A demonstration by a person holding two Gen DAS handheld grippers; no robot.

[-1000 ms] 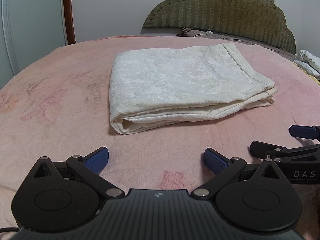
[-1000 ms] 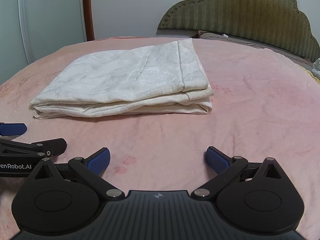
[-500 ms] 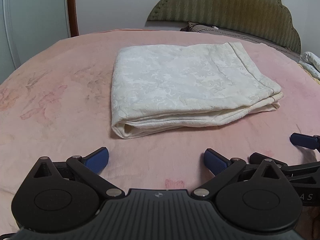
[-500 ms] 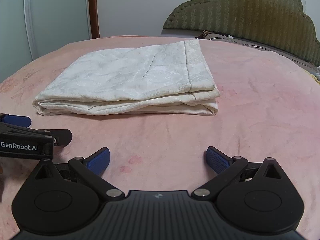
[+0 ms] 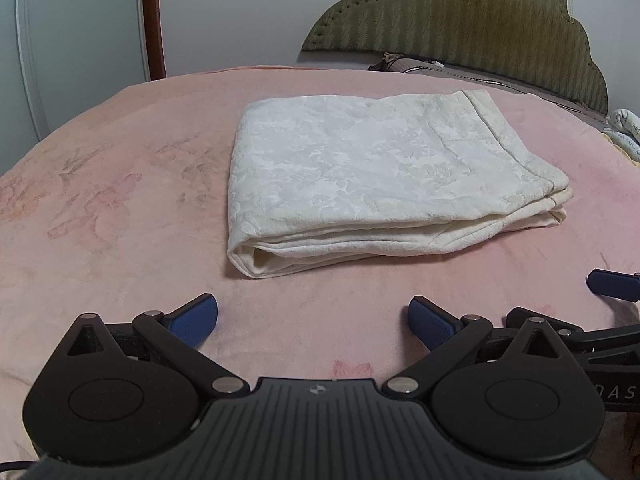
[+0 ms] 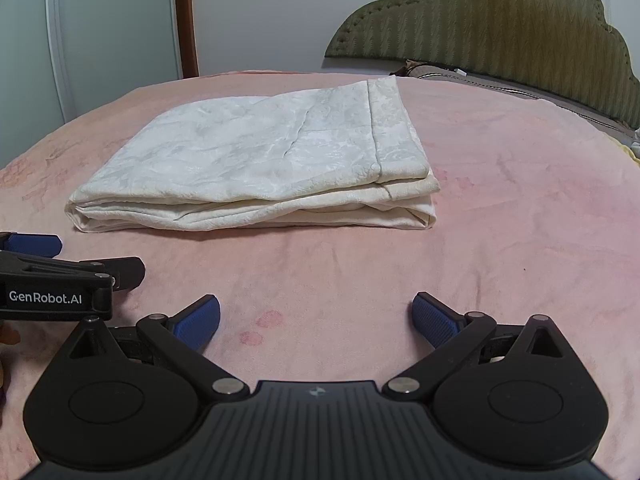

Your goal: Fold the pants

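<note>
Pink floral bedspread fills both wrist views and carries everything. Nearest the cameras, the left tool hangs just above the spread with its blue pads wide apart, empty and touching nothing; the right tool is the same, spread wide and gripping nothing, with the left one just beside it. Beyond them, well apart from both, the cream pants lie on the bed as a flat rectangular stack of several layers, edges roughly lined up. The fold looks finished, so the sound move is to leave the stack alone and pull back level, not dragging the spread. Farthest back stands an olive padded headboard.
</note>
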